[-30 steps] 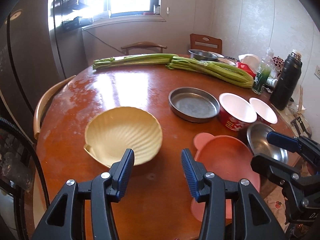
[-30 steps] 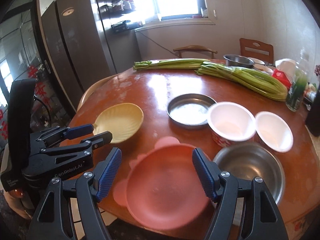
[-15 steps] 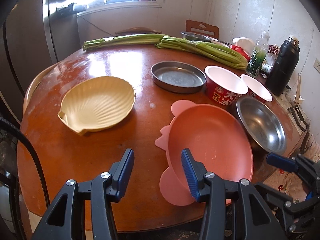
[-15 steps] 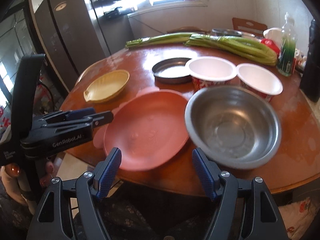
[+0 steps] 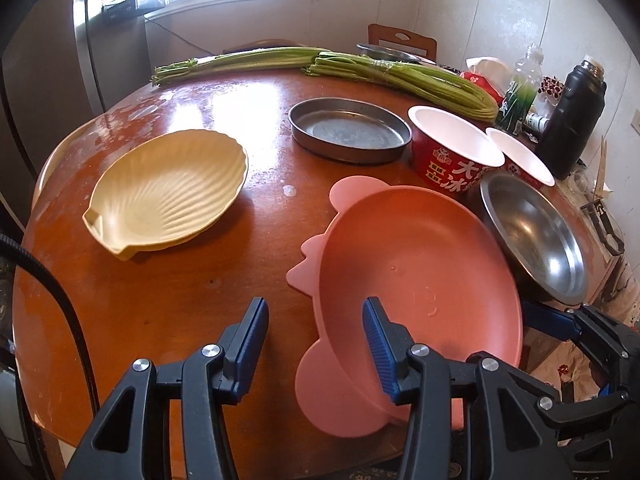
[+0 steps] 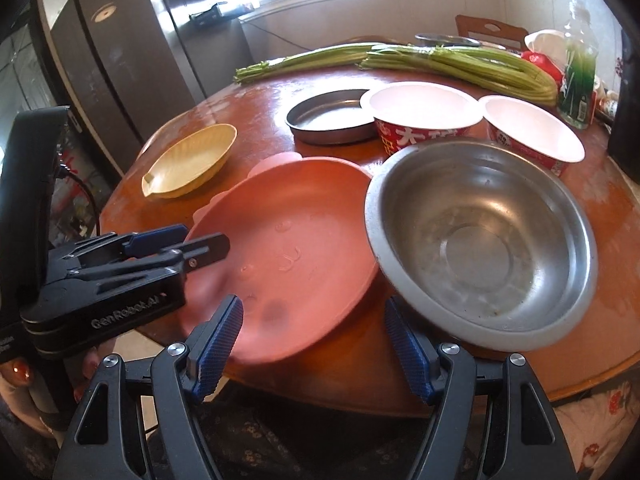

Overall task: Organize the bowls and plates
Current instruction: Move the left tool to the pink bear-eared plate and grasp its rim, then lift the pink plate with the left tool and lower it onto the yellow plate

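Observation:
A pink plate (image 5: 416, 280) with ear-shaped tabs lies at the near edge of the round wooden table (image 5: 224, 264); it also shows in the right wrist view (image 6: 288, 256). A steel bowl (image 6: 480, 240) sits to its right, its rim over the plate's edge. A yellow shell-shaped dish (image 5: 168, 192), a steel pan (image 5: 348, 130) and two red paper bowls (image 5: 452, 148) stand further back. My left gripper (image 5: 316, 344) is open, its right finger over the pink plate's near rim. My right gripper (image 6: 314, 344) is open just before the plate and the steel bowl.
Long green vegetable stalks (image 5: 360, 68) lie across the far side of the table. A black flask (image 5: 572, 120), a green bottle (image 5: 518, 96) and small items crowd the far right. Chairs stand behind the table and a refrigerator (image 6: 120, 80) is at the left.
Both grippers have pulled back toward the near table edge and lowered. The pink plate and steel bowl now fill the foreground. Both stay open.

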